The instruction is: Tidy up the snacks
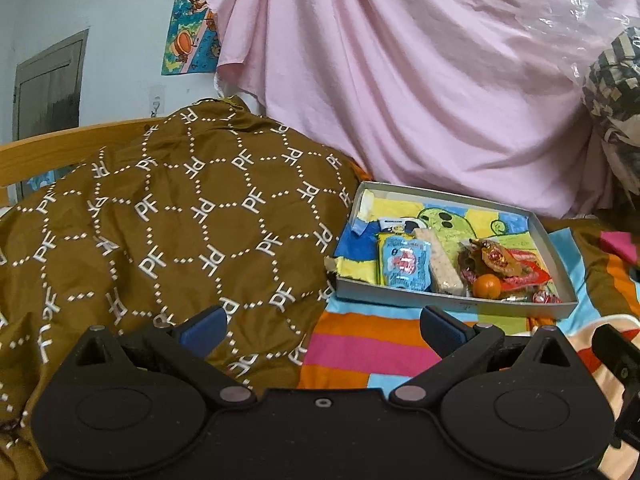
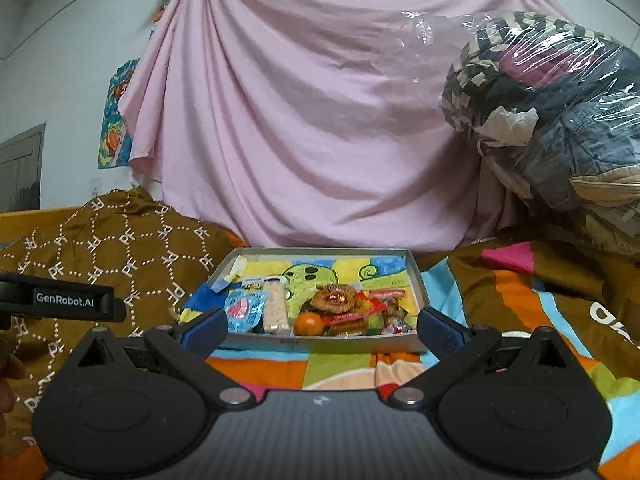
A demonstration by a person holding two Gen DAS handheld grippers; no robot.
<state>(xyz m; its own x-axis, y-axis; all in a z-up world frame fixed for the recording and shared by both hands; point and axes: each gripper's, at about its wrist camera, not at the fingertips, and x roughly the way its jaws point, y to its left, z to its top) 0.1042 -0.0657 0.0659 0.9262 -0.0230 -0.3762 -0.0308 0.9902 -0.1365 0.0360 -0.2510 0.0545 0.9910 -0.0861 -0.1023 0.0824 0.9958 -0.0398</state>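
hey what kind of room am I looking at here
Most likely a bedroom, with the work done on a bed. A brown quilt lies heaped by a wooden bed frame, a striped blanket covers the surface under the snack tray, and a cartoon poster hangs on the wall.

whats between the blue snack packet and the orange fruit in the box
A pale, long rice-crisp bar in clear wrap lies between the light blue snack packet and the small round orange fruit in the shallow grey cardboard box; both wrist views show it.
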